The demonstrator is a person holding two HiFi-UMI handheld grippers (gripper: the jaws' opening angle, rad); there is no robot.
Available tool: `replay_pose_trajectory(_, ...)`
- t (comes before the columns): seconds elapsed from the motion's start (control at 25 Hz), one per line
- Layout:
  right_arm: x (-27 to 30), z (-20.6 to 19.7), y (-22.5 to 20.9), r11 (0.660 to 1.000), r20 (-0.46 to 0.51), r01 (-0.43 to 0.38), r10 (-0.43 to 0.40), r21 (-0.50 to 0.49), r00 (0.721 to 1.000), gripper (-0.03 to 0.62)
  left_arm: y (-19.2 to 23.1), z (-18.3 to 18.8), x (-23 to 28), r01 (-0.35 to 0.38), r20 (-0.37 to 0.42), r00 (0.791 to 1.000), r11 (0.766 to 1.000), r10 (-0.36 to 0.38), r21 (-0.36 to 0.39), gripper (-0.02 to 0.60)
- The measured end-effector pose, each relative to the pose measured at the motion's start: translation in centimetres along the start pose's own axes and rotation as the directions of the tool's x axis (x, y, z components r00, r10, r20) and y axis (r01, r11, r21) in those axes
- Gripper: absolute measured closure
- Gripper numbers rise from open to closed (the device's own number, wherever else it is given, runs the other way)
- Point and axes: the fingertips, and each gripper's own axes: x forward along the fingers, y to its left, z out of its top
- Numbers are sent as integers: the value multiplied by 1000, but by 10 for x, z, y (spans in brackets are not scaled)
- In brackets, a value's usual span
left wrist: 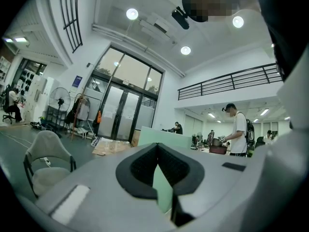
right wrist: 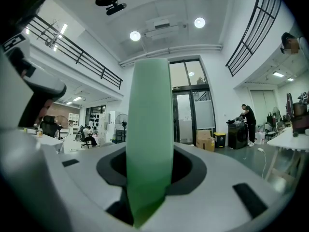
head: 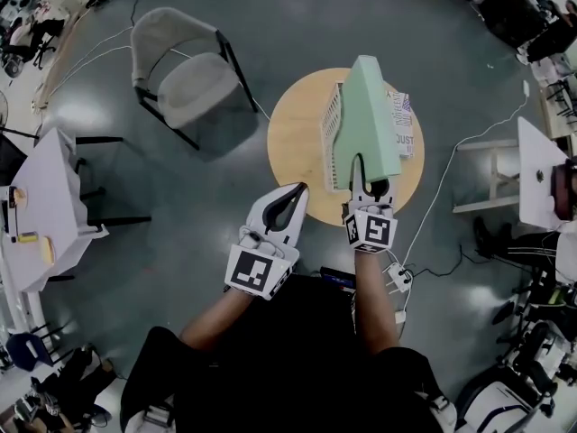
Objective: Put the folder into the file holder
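A pale green folder (head: 365, 115) stands upright over the round wooden table (head: 288, 147). My right gripper (head: 370, 181) is shut on its near bottom edge. In the right gripper view the folder (right wrist: 149, 124) rises edge-on between the jaws of the right gripper (right wrist: 149, 173). A white mesh file holder (head: 333, 124) sits on the table right beside the folder's left face. My left gripper (head: 295, 194) hovers at the table's near edge, left of the folder, shut and empty. In the left gripper view the tips of the left gripper (left wrist: 157, 146) meet, with the green folder (left wrist: 164, 135) beyond them.
A printed booklet (head: 405, 126) lies on the table right of the folder. A grey chair (head: 185, 75) stands to the far left of the table. White tables flank the area at left (head: 45, 206) and right (head: 541, 174). A white cable (head: 451, 174) runs across the floor.
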Motion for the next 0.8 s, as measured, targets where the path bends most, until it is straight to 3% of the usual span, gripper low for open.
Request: replay_pose_trajectory(0.8,1,-25,-1,1000,-46,-7,8,15,999,447,0,3,6,1,1,1000,1000,-1,10,578)
